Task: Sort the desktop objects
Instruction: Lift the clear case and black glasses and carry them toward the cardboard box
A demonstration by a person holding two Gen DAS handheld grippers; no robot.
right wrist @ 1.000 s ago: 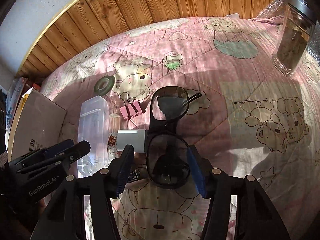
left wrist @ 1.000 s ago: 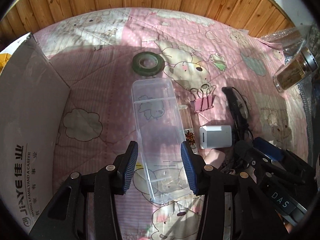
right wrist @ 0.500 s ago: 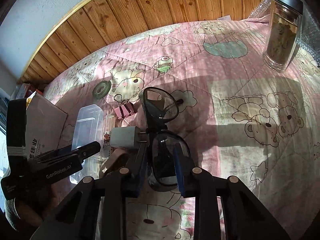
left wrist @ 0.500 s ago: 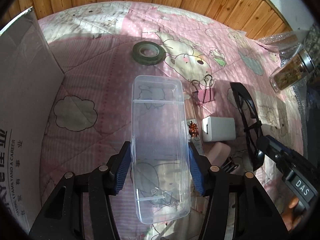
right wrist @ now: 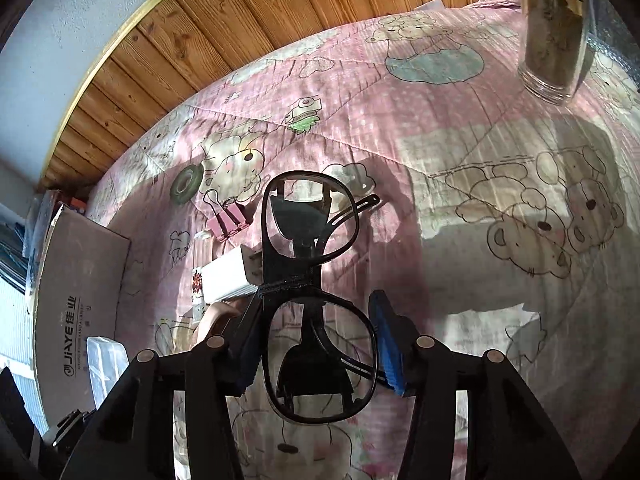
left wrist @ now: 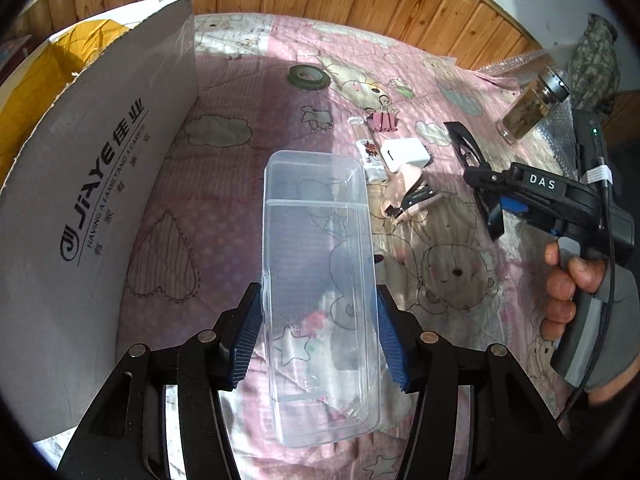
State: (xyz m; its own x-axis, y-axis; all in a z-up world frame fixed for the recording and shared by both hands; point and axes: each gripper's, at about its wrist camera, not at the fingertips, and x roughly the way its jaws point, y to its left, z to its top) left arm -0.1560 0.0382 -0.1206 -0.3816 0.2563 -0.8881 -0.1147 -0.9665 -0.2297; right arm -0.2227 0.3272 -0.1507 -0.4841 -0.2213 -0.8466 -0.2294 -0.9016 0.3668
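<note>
Both lifted: left gripper (left wrist: pixel 318 334) clamps clear box (left wrist: pixel 316 280), right gripper (right wrist: pixel 316 350) clamps glasses (right wrist: pixel 316 312) (off quilt (right wrist: pixel 460 160)).

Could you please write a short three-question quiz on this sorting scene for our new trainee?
1. True or false: the left gripper is shut on the clear rectangular plastic box.
2. Which item does the right gripper grip? A) the pink metal binder clip B) the black-framed glasses C) the white rectangular charger
3. Fill in: the dark green roll of tape lies on the pink cartoon-print ____.

Key: 1 true; 2 B; 3 quilt. The tall white cardboard box stands left of the clear box, and the glass jar with a metal lid stands upright at the far right.
</note>
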